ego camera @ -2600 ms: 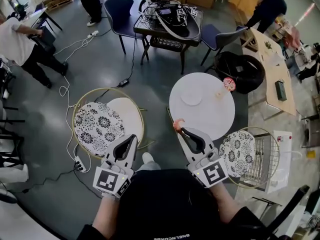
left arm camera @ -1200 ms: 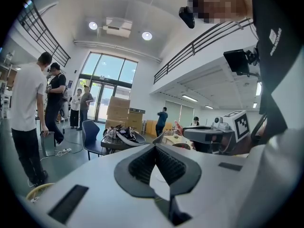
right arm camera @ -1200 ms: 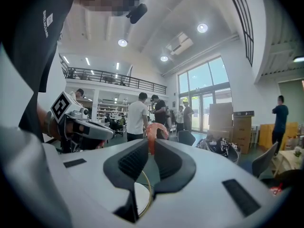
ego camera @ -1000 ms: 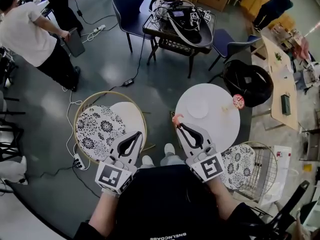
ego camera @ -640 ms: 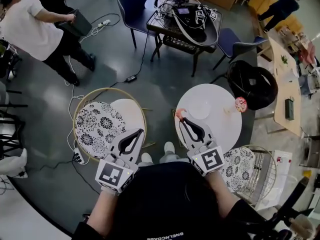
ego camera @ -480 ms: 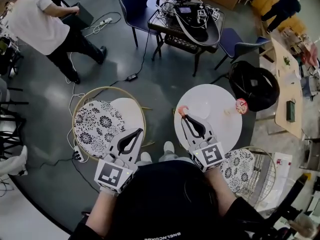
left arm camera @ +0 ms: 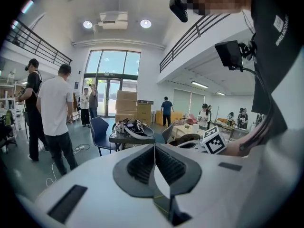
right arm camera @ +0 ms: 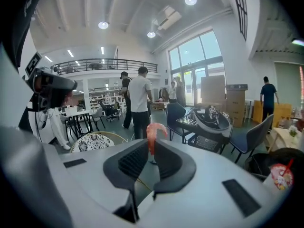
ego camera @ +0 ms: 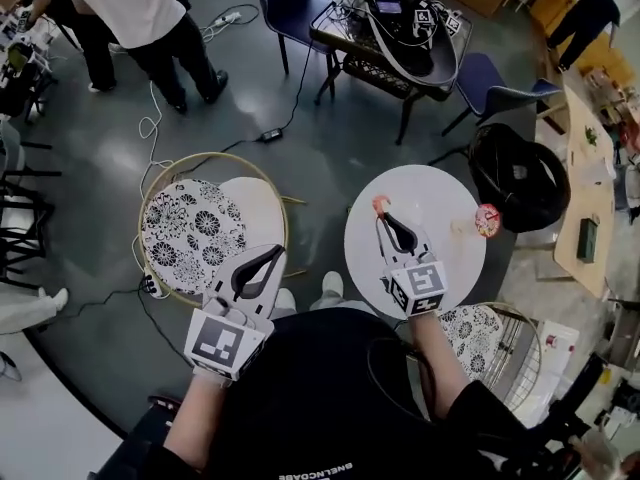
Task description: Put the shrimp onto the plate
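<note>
One step in hand: the carry. Right gripper (ego camera: 384,218) pinches the shrimp (ego camera: 380,205) between its tips, jaws nearly closed on it, above the near-left edge of the white round table (ego camera: 445,253). Plate is hard to pick out against the white top; probably further in. Next move: reach forward, lower, release. Left gripper (ego camera: 272,256) is pressed together, empty.

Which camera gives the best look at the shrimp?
The right gripper view: the shrimp is close up, pinched in the jaws of the right gripper. The head view shows only a small pink speck of it; the left gripper view shows none.
</note>
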A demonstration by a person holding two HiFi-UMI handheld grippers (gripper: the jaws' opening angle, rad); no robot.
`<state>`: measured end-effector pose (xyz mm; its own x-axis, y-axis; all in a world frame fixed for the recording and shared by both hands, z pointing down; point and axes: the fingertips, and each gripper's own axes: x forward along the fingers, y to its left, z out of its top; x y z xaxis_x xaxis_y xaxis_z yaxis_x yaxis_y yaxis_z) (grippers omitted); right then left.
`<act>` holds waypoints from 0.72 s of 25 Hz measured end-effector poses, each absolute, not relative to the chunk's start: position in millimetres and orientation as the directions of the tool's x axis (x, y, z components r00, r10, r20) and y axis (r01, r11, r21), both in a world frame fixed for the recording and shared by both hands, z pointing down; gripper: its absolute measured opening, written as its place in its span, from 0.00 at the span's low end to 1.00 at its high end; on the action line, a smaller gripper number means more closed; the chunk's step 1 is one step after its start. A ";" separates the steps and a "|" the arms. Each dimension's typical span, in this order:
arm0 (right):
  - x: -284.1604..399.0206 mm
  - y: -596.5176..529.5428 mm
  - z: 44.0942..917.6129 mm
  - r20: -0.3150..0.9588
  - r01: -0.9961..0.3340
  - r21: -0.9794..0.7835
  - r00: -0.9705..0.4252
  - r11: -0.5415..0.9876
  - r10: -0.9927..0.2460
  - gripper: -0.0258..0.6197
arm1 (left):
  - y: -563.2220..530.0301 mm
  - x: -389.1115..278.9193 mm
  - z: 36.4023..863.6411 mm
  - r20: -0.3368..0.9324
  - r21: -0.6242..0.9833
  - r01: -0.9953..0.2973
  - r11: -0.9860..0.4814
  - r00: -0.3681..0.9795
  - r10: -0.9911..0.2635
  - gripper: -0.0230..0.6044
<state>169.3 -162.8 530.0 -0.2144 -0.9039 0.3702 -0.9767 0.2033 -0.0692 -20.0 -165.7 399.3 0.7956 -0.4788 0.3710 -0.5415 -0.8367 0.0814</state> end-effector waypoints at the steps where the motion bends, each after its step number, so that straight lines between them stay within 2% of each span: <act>1: 173.4 -164.5 539.6 0.386 -0.977 -0.070 -0.214 0.203 -0.897 0.11 | -165.0 -19.0 400.8 0.370 0.084 -0.546 -0.834 0.794 -0.482 0.04; 18: 229.6 -163.8 684.0 0.641 -0.977 -0.111 -0.209 0.180 -0.739 0.11 | -158.1 -3.9 419.9 0.431 0.080 -0.640 -0.764 0.713 -0.553 0.04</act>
<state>229.6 -163.8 684.0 -0.2086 -0.7389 0.6407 -0.9774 0.1796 -0.1112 -3.9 -158.1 419.9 0.7133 -0.5529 0.4307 -0.6404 -0.7638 0.0800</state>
